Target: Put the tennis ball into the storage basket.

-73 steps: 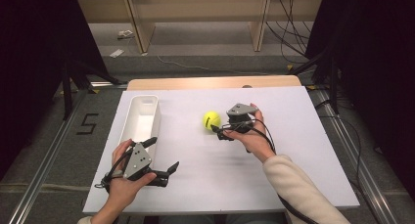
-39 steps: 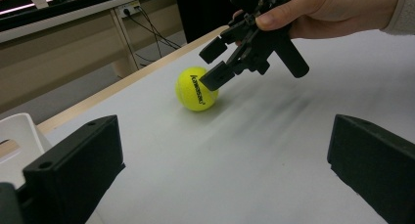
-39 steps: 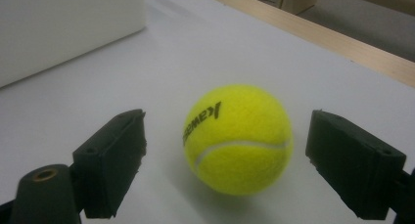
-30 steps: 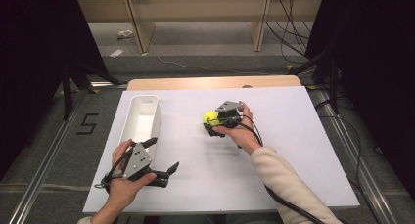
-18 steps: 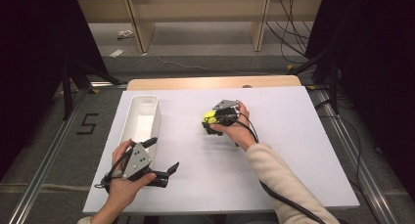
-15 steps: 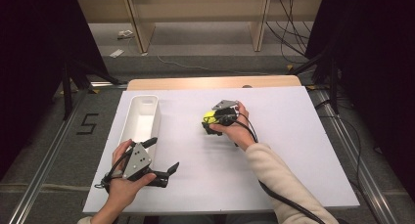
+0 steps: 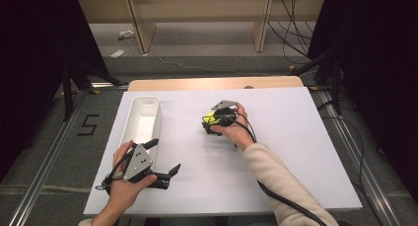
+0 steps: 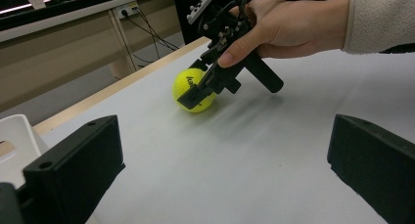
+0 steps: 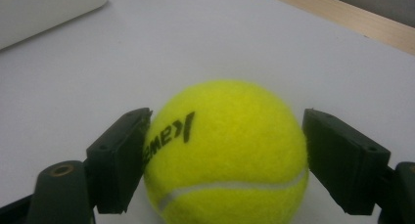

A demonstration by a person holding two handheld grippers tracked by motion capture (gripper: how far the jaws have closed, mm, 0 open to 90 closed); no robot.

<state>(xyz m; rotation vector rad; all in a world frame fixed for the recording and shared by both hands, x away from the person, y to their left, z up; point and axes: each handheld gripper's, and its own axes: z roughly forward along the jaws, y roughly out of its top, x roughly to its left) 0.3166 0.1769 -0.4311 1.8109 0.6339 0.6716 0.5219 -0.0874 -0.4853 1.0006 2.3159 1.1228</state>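
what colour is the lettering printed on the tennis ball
Black, on the fuzzy yellow-green tennis ball; the right gripper view shows it best.

A lab — black curtains [image 7: 29,63], floor rails [image 7: 44,181], trailing cables [image 7: 291,18].

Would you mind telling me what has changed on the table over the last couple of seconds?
The right gripper moved left and now has its jaws on either side of the tennis ball, which has not moved. The left gripper and white bin stayed put.
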